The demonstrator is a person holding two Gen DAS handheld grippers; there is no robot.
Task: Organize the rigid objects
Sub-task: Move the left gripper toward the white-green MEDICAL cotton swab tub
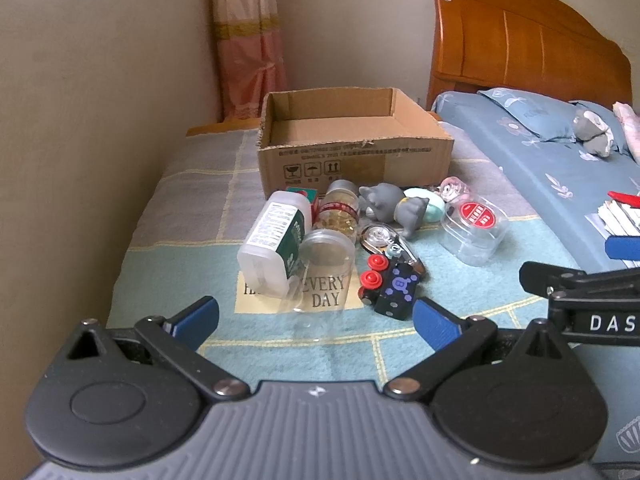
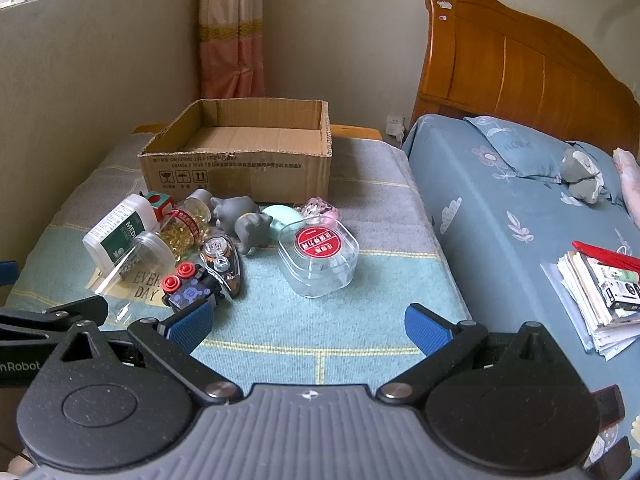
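An open cardboard box stands at the back of a cloth-covered table. In front of it lies a pile: a white pill bottle, a clear jar, a bottle of yellow capsules, a grey toy, a correction tape, a dark toy with red wheels and a clear case with a red label. My left gripper and right gripper are open and empty, near the pile's front.
A bed with a blue sheet and a wooden headboard lies to the right. Papers with a red item lie on it. A wall borders the table on the left.
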